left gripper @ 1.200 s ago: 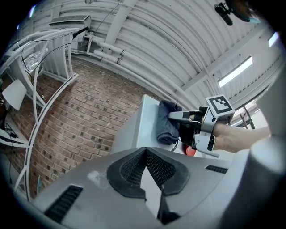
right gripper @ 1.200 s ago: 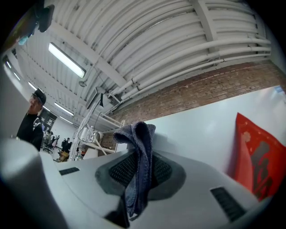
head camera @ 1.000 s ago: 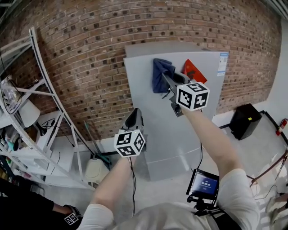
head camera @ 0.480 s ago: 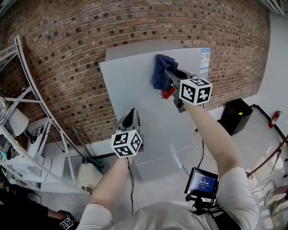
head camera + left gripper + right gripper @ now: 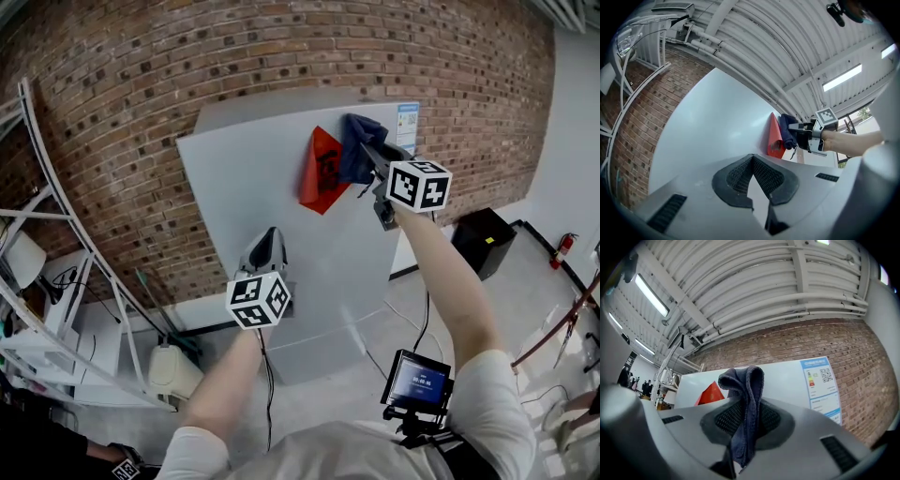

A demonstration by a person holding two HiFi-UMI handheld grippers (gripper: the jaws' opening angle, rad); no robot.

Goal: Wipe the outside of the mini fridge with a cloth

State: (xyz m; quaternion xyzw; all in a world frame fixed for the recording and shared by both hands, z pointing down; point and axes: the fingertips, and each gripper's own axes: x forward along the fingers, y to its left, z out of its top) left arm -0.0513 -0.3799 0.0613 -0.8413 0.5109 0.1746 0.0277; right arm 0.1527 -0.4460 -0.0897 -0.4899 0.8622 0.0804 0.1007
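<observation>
Red-brown rough brick wall [image 5: 122, 103] behind mini fridge [image 5: 244, 178]. Left of fridge: white tubular metal rack [image 5: 52, 216]. Fridge front: flat, smooth, pale grey rectangular panel, matte.

Low on fridge front, near its middle: left gripper [image 5: 269, 246], grey plastic with ribbed black pads. Jaws pressed together at the tips, nothing pinched. Tips right at the panel, contact not certain.

On fridge's upper middle: red triangular sticker [image 5: 322, 173], glossy, dark print too small to read.

Just right of sticker, on fridge's upper right: dark blue cloth [image 5: 356, 155], soft terry, bunched and folded. Pinched between jaws of right gripper [image 5: 370, 157], draped down over the pads, held against fridge front.

At fridge's top right corner: white-and-blue energy label [image 5: 407, 116] with coloured bars and QR code, text unreadable.

Right of fridge on floor: black box [image 5: 483, 242]; farther right, red fire extinguisher [image 5: 563, 249]. Nearer the camera than fridge, bottom of head view: small lit screen [image 5: 419, 382], blue display, writing unreadable.
</observation>
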